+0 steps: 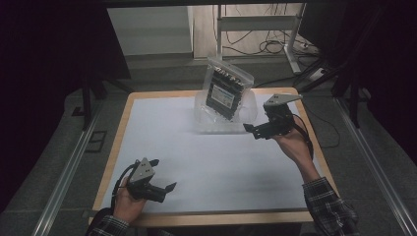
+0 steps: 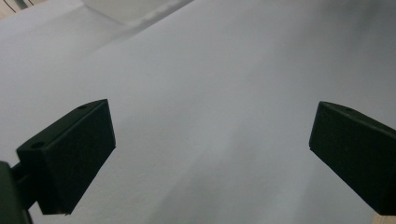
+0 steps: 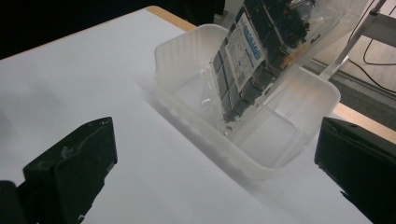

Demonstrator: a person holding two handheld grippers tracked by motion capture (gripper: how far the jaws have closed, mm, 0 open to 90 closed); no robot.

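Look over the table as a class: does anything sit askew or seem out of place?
One thing: the clear bag of dark items stands on end in the translucent tub at the table's far edge, leaning and sticking out well above the rim rather than lying inside. Nothing looks spilled or damaged.

A tub (image 1: 202,114) sits at the far edge of the surface (image 1: 162,132), right of centre. A bag (image 1: 226,88) stands tilted inside it. The right tool (image 1: 249,129) is just beside the tub; the left tool (image 1: 164,174) is near the front left, well apart.
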